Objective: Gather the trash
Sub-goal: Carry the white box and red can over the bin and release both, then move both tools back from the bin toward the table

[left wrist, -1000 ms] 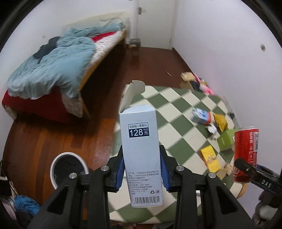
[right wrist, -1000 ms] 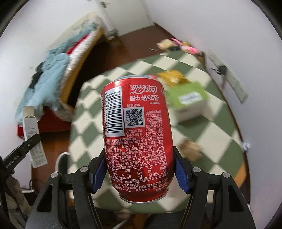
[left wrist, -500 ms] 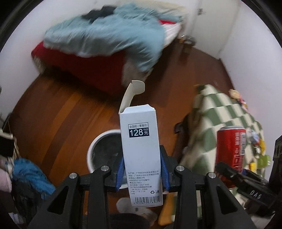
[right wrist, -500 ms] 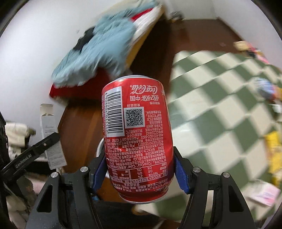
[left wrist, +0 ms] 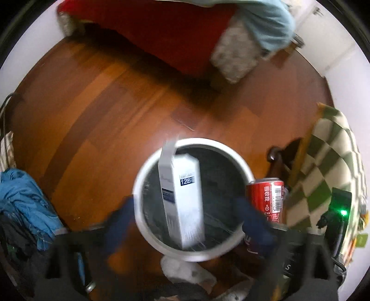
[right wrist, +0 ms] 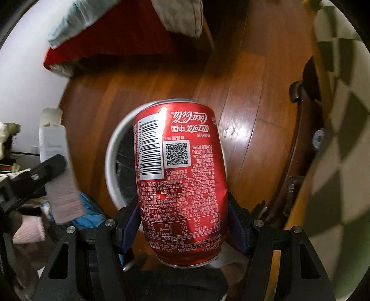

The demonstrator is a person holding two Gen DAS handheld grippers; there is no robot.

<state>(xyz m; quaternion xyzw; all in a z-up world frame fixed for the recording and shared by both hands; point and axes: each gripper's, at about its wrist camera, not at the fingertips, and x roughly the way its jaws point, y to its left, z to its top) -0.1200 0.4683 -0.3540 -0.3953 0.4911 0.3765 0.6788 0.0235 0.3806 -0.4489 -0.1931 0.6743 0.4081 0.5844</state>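
Dropping the white carton (left wrist: pixel 180 199) over the bin (left wrist: pixel 148 183), my left gripper (left wrist: pixel 185 222) jaws were opening wide, clear of it. My right gripper (right wrist: pixel 185 222) was loosening around the can (right wrist: pixel 180 183); I'd centre it above the rim first.

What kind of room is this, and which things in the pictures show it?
Most likely a bedroom at home. A bed with red sheet and light blue blanket stands on a wooden floor, a table with checked cloth is beside it, and a white waste bin stands on the floor.
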